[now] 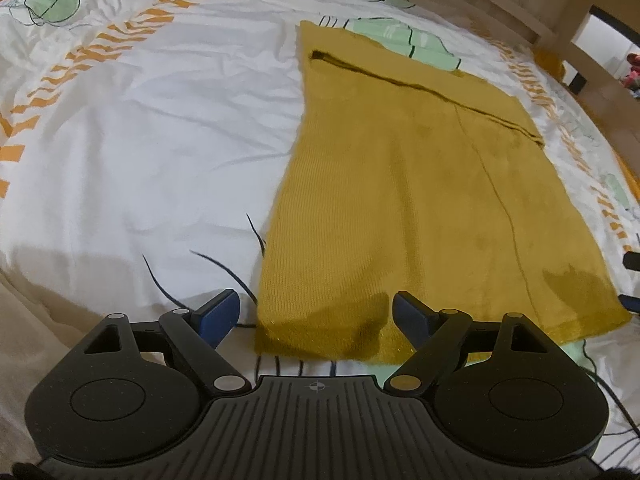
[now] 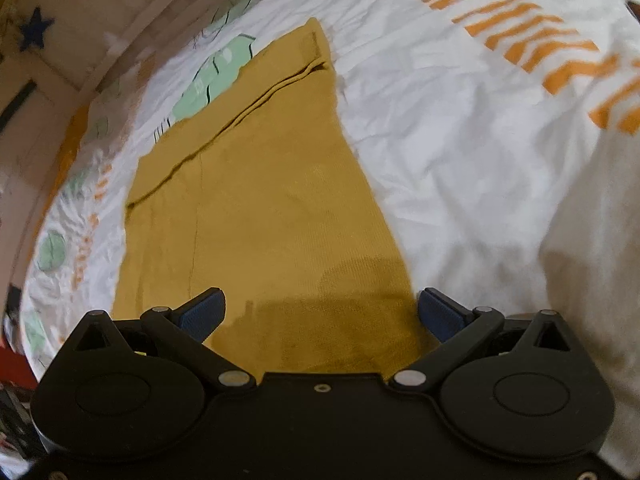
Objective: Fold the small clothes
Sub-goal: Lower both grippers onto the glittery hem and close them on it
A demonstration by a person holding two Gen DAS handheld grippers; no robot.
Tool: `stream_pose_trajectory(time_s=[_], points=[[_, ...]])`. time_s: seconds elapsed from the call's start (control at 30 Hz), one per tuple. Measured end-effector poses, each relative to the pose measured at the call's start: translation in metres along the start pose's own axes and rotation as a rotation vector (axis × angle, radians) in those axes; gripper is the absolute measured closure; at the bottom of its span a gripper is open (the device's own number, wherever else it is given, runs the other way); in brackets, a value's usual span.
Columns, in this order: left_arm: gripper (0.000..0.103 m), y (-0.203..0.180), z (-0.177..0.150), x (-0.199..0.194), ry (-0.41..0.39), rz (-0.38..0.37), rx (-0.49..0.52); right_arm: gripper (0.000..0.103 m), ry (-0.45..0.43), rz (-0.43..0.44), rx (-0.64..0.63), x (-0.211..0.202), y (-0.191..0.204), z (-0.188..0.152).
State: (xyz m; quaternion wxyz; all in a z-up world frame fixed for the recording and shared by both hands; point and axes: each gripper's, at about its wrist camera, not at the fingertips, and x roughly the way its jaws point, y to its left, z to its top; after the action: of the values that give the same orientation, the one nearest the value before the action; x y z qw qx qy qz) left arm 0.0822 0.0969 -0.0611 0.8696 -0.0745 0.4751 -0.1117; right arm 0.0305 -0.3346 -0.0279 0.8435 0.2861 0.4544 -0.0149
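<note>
A mustard-yellow knitted garment [image 1: 408, 184] lies flat on the bed, folded into a long strip with a sleeve edge crossing its far part. My left gripper [image 1: 314, 312] hangs open over the garment's near left corner, nothing between its blue pads. In the right wrist view the same garment [image 2: 256, 208] stretches away from me. My right gripper [image 2: 320, 308] is open just above its near edge, one finger [image 2: 204, 312] over the cloth, the other [image 2: 440, 314] at its right border. The right gripper's fingertips [image 1: 632, 280] peek in at the left wrist view's right edge.
The bed is covered by a white duvet [image 1: 160, 128] printed with orange stripes and green leaf shapes. A wooden bed frame [image 1: 520, 4] runs along the far side. A wall with a blue star sticker [image 2: 35, 33] stands beyond the bed.
</note>
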Motion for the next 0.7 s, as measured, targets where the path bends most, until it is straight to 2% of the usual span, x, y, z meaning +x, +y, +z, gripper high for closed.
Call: stream_pose_trajectory(time_s=[0.1,0.2,0.3,0.5,0.7], points=[[0.02,0.002,0.003,0.0,0.0,0.014,0.008,0.0,0.028,-0.063,-0.09,0.004,0.008,0.01],[0.02,0.004,0.003,0.003,0.018,0.009,0.006,0.0,0.131,-0.107,-0.15,0.018,0.008,0.018],[0.02,0.002,0.001,0.005,0.026,0.009,0.033,0.0,0.185,-0.085,-0.127,0.024,-0.001,0.021],[0.02,0.0,0.001,0.008,0.04,-0.008,0.058,0.0,0.22,-0.002,-0.058,0.022,-0.012,0.021],[0.02,0.005,0.001,0.008,0.041,-0.03,0.041,0.0,0.264,0.012,-0.071,0.022,-0.009,0.023]])
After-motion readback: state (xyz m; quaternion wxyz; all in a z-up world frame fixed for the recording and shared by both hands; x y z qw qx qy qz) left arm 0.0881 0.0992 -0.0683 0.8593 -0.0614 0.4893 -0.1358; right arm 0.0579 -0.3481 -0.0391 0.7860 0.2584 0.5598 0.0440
